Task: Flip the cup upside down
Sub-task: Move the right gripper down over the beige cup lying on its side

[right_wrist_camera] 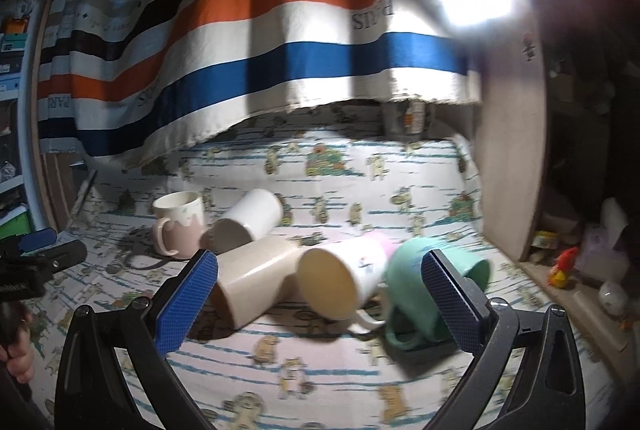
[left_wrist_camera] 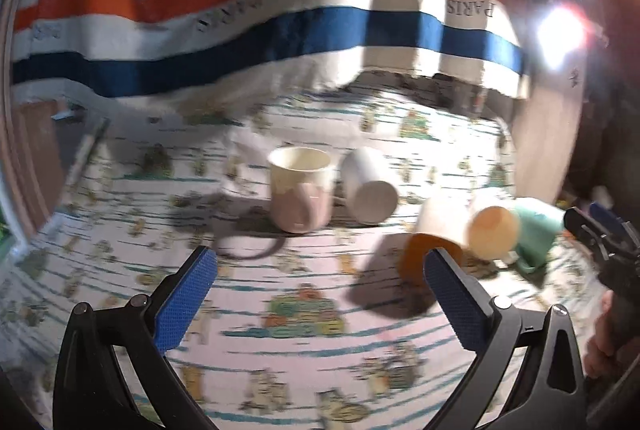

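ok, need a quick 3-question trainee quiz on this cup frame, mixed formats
1. True or false: the pink-and-cream glazed mug stands upright, mouth up.
2. Which cup lies nearest the right gripper's right finger? A) plain white cylinder cup B) mint green mug C) beige tumbler
3. Fill in: the left gripper is open and holds ____.

Key: 1 true; 2 B; 3 nothing

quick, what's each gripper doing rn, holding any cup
Left gripper: open, holding nothing, above the cloth short of the cups.
Right gripper: open, holding nothing, facing the tipped cups.
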{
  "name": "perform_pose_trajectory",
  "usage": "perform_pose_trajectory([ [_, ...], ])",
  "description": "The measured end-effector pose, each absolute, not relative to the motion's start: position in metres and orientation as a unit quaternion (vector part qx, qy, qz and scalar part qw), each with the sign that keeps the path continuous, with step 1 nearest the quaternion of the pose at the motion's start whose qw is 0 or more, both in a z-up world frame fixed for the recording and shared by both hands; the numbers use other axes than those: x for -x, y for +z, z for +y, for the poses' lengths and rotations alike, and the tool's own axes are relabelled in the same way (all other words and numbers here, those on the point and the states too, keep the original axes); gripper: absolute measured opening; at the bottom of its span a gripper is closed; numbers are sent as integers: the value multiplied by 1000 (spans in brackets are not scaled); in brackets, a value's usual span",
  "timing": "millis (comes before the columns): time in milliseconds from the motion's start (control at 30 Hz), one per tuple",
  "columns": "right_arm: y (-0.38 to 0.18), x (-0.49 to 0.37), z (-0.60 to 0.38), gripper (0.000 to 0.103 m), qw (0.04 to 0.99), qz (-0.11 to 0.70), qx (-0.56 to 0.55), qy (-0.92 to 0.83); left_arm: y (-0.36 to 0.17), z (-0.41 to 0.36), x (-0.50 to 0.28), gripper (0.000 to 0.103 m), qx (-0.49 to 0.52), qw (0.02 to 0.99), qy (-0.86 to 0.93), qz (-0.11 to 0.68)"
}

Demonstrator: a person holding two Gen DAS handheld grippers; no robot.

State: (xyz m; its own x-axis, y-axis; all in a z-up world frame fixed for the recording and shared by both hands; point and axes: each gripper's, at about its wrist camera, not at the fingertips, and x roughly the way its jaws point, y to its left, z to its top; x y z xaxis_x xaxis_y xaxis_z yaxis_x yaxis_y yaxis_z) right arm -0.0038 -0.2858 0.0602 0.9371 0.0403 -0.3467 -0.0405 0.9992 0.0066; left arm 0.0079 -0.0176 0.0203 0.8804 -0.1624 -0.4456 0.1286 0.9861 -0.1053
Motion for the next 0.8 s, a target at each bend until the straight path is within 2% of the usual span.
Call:
perform_pose_trajectory([
  [133,61,-3,-296,102,982,187,12,5,28,-41,-18,103,11,968,-79,236],
  [433,46,-27,-305,78,971,236,-15,41,28,-102,-56,98,-38,944,-151,290],
  [500,44,-29,-307,78,971,236,-20,36,22,-112,-70,92,-39,932,-169,318],
  [600,40,-33,-312,78,970,238,-31,37,11,-127,-88,88,-51,920,-173,347],
  [800,32,-40,-317,78,968,246,-42,39,-5,-149,-105,85,-60,908,-188,370],
])
